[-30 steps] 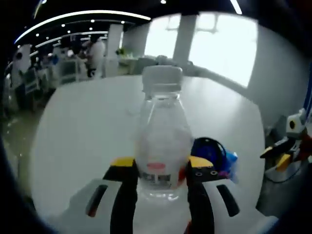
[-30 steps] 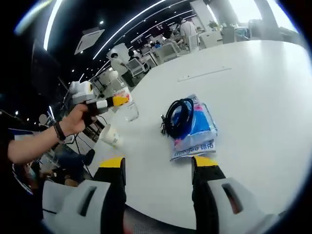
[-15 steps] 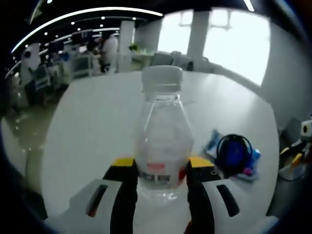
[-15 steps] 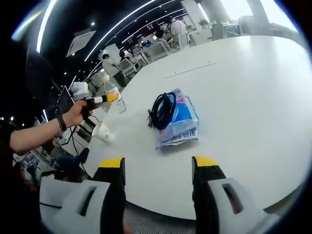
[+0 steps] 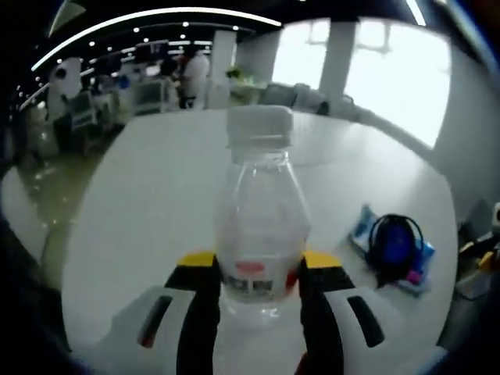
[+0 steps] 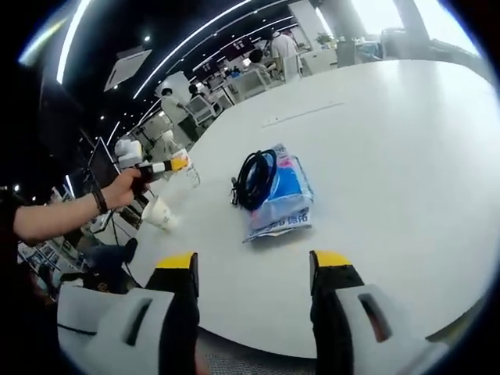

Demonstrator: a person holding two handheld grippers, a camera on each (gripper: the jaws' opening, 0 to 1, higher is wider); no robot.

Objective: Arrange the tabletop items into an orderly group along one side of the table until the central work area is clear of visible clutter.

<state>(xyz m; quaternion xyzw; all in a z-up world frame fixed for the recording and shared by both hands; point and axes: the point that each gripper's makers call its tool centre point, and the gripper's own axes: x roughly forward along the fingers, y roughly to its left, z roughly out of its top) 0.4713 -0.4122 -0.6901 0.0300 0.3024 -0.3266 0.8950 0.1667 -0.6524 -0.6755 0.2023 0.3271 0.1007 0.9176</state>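
- While clamped between the left gripper's [image 5: 260, 275] jaws, clear water bottle [image 5: 260, 226] stands upright above the white table [image 5: 148, 195].
- Spread wide, holding nothing: right gripper [image 6: 254, 269].
- Farther off, black cable coil [image 6: 254, 178] atop blue tissue packet [image 6: 283, 197].
- Far left, paper cup [image 6: 158, 212] tipped over.

Open-plan office or lab hall: large white table [image 6: 406, 156], rows of desks and chairs [image 6: 258, 78] behind, people [image 5: 194, 74] standing among them, linear ceiling lights [image 5: 156, 16], tall bright windows [image 5: 391, 70].
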